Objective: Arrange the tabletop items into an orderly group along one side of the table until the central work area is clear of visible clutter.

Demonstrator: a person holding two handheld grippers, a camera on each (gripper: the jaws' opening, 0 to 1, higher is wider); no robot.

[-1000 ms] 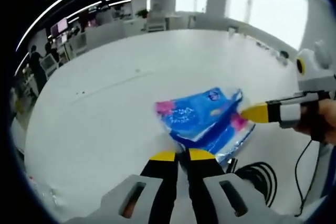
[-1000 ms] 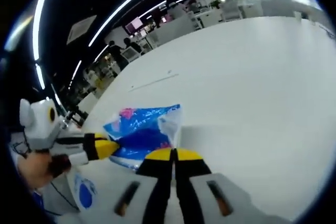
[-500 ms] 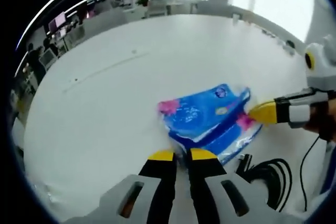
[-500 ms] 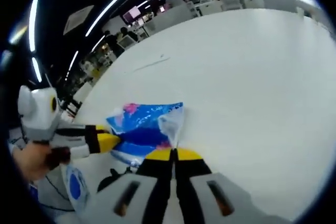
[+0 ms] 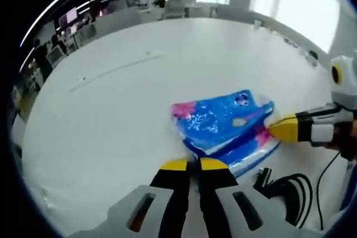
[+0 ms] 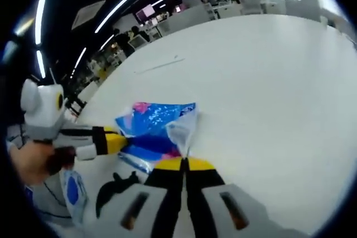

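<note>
Pinching opposite edges of the blue packet (image 5: 226, 124) on the white table (image 5: 111, 98), the left gripper (image 5: 189, 164) and right gripper (image 6: 184, 164) are both closing tight; keeping them level should stop tearing near the black cable (image 5: 287, 185).

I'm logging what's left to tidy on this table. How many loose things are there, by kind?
Blue and pink plastic packs: 2, stacked, as far as the views show
Black coiled cable: 1
White pouch with a blue round mark: 1
Total: 4
</note>
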